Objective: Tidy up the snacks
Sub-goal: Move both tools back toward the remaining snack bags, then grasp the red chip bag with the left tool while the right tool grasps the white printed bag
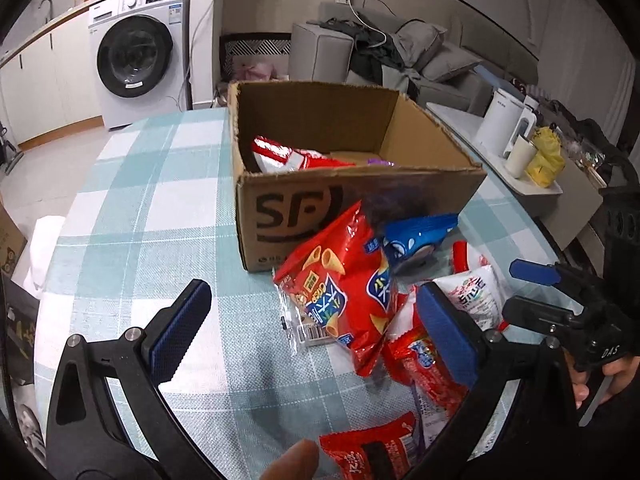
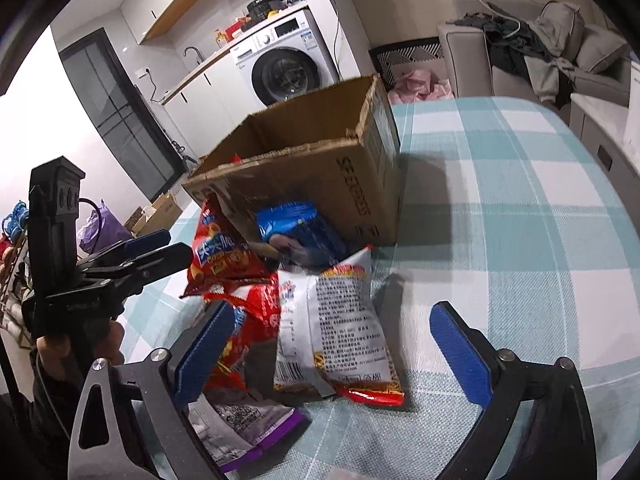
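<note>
An open cardboard box [image 1: 360, 196] marked SF stands on the checked tablecloth, with a red-white snack bag [image 1: 288, 156] inside. In front of it lies a pile of snacks: a big red chip bag [image 1: 344, 292], a blue packet [image 1: 416, 236], a white bag [image 1: 476, 292]. My left gripper [image 1: 316, 320] is open above the red bag, empty. In the right wrist view my right gripper [image 2: 332, 344] is open over the white bag [image 2: 336, 328], beside the red bag [image 2: 224, 252], blue packet [image 2: 296, 228] and box [image 2: 320, 168]. A purple-edged packet [image 2: 244, 428] lies near its left finger.
A washing machine [image 1: 136, 56] and counter stand behind the table at left. A sofa with clothes [image 1: 400, 52] is at the back. A side table with a white kettle [image 1: 500, 120] and yellow bag [image 1: 546, 156] is at right. The right gripper shows in the left wrist view [image 1: 536, 280].
</note>
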A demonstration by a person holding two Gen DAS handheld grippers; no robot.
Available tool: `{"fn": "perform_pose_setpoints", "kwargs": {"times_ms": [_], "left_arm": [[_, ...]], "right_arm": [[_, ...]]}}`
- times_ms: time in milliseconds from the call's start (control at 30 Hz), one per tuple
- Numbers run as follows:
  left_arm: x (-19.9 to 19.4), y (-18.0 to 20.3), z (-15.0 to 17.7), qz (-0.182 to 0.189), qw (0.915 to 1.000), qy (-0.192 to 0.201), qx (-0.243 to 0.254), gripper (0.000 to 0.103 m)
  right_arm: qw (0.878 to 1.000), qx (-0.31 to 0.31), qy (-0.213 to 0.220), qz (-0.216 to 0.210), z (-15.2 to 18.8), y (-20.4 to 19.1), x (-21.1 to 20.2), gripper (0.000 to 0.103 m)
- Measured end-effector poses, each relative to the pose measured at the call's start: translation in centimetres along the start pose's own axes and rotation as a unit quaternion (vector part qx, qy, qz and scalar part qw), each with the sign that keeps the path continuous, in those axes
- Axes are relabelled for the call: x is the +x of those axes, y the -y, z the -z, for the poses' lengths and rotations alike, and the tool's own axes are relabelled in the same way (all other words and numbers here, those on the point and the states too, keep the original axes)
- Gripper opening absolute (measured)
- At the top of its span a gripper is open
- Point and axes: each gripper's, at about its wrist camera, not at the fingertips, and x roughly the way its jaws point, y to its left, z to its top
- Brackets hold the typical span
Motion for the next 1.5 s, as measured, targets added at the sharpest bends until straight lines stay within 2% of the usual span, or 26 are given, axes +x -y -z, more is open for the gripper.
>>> {"fn": "perform_pose_setpoints", "kwargs": {"times_ms": [367, 533, 600, 800, 900, 1033, 1367, 1500], "left_arm": [[2.7, -0.5, 0.2, 0.012, 0.9994, -0.028, -0.016, 0.102], [4.0, -0.5, -0.2, 0.014, 0.9991, -0.034, -0.018, 0.102], [4.6, -0.5, -0.4, 0.002, 0.9990, -0.039, -0.020, 0.101], [6.3, -0.7, -1.0, 0.014, 0.9985, -0.049, -0.020, 0.100], [7.2, -0.6, -1.2, 0.017, 0.9982, -0.055, -0.016, 0.096], [8.1, -0.2, -1.5, 0.029, 0.9977, -0.059, -0.017, 0.085], [9.1, 0.1, -1.5, 0.049, 0.9973, -0.049, -0.026, 0.070], [8.6, 0.2, -1.1, 0.053, 0.9973, -0.039, -0.032, 0.057]], "right_arm": [[1.000, 0.001, -0.026, 0.000, 0.6, 0.7, 2.0, 0.088], [0.999, -0.003, -0.031, -0.006, 0.8, 0.7, 2.5, 0.086], [0.999, -0.003, -0.034, -0.009, 0.8, 0.8, 2.7, 0.085], [0.999, -0.008, -0.037, -0.010, 0.9, 0.9, 3.2, 0.085], [0.999, -0.010, -0.039, -0.010, 0.9, 1.0, 3.4, 0.085], [0.999, -0.016, -0.043, -0.009, 1.1, 0.9, 3.7, 0.083], [0.999, -0.017, -0.038, -0.012, 1.2, 1.1, 3.8, 0.082], [0.999, -0.016, -0.038, -0.012, 1.2, 1.2, 3.8, 0.081]]}}
